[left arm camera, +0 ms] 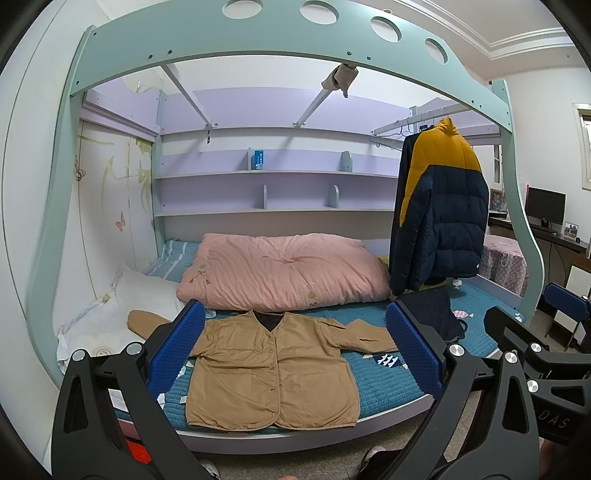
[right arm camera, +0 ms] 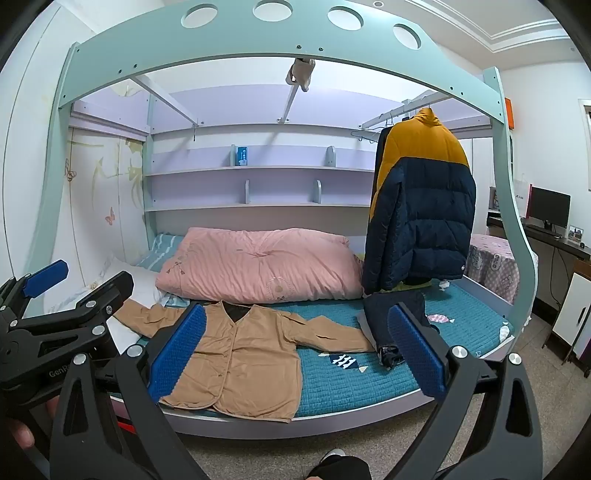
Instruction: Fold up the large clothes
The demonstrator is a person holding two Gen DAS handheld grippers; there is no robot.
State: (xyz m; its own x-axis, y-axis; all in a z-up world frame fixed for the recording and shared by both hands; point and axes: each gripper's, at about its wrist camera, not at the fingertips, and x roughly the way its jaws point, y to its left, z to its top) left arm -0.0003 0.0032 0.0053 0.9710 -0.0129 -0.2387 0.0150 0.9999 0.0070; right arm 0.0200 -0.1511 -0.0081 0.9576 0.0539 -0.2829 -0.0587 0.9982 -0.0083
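A tan button-up jacket point(left arm camera: 273, 369) lies flat, front up, on the teal bed mat point(left arm camera: 384, 384), sleeves spread to both sides. It also shows in the right wrist view point(right arm camera: 243, 354). My left gripper point(left arm camera: 295, 354) is open and empty, held back from the bed's front edge, framing the jacket. My right gripper point(right arm camera: 295, 350) is open and empty, also in front of the bed, to the right of the left one. The right gripper shows in the left wrist view point(left arm camera: 532, 317), and the left gripper in the right wrist view point(right arm camera: 77, 291).
A folded dark garment point(right arm camera: 395, 325) lies on the mat right of the jacket. A pink quilt point(left arm camera: 284, 273) and a white pillow point(left arm camera: 140, 295) lie behind. A navy-and-yellow puffer jacket point(left arm camera: 439, 206) hangs at the right. The bunk frame point(left arm camera: 258, 33) arches overhead.
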